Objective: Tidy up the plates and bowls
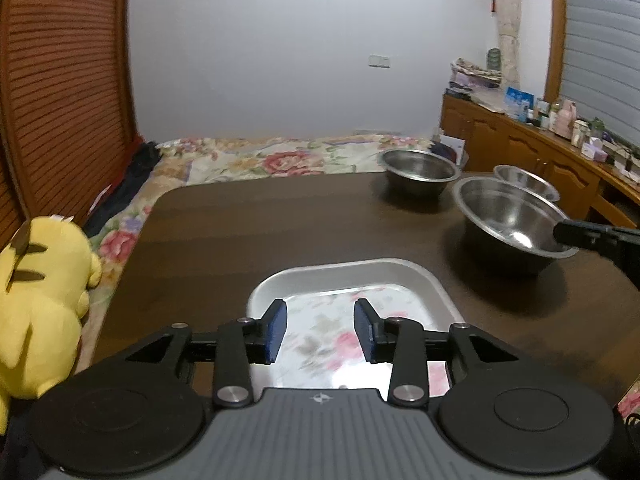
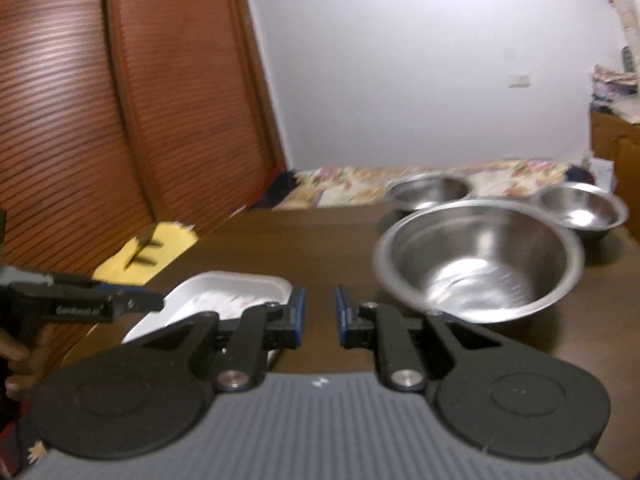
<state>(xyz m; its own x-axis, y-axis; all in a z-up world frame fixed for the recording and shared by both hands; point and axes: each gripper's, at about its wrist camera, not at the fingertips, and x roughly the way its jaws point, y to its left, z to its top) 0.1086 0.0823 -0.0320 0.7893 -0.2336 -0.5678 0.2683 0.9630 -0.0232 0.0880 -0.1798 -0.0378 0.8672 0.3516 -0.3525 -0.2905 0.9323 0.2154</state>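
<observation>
The left gripper (image 1: 320,330) is hovering over the near edge of the table (image 1: 280,224), its jaws parted and empty above the flowered rectangular tray (image 1: 400,276) lying flat beneath them. The right gripper (image 2: 320,316) is sitting nearly clenched with nothing between its pads, low over the near edge, just short of the big steel bowl (image 2: 480,260).

I am counting three steel bowls: the big one toward the table's right side, a mid-sized bowl (image 1: 420,172) at the far edge, and a small bowl (image 1: 524,182) at the far right corner. There is one tray. A yellow plush toy (image 1: 40,300) is lying off the left edge.

The right fingers are looking too narrow to take the big bowl's rim; pushing in like this could shove it into the small bowl. The tray is sitting close to the near edge, so a careless nudge might tip it off.
</observation>
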